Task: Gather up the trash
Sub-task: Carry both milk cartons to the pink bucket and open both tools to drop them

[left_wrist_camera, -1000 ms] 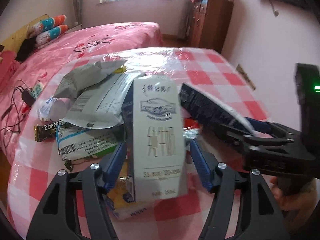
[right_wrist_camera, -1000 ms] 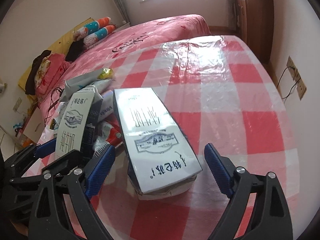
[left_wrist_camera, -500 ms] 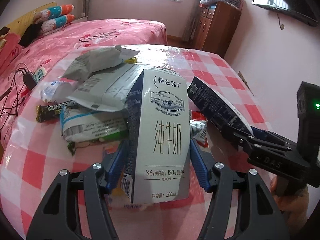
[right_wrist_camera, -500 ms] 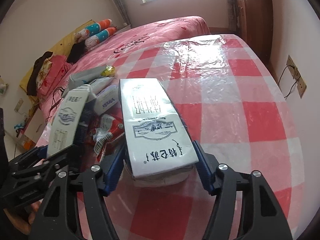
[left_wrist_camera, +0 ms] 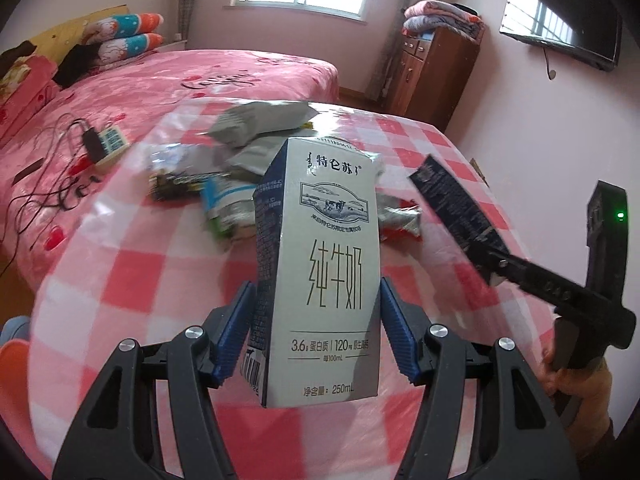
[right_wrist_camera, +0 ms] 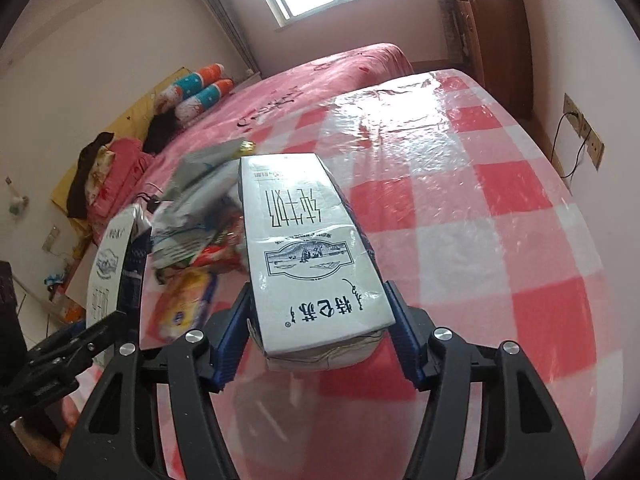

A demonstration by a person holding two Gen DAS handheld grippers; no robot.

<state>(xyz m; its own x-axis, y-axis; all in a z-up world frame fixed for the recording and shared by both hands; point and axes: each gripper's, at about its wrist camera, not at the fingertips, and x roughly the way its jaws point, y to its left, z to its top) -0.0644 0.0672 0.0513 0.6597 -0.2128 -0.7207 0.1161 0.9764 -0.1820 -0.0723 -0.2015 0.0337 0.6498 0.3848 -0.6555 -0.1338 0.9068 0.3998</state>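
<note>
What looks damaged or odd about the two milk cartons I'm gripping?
The right claw grips its milk carton upside down, and the near end bulges, crumpled. The left claw's carton is upright and looks intact.

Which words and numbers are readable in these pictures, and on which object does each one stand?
"特仑苏", "纯牛奶", "3.6g 蛋白质 | 120mg", "每100mL", "净含量: 250mL": left carton, held by the left gripper.
"特仑苏", "纯牛奶", upside down: right carton, held by the right gripper.
Wrappers: print too blurred.
</note>
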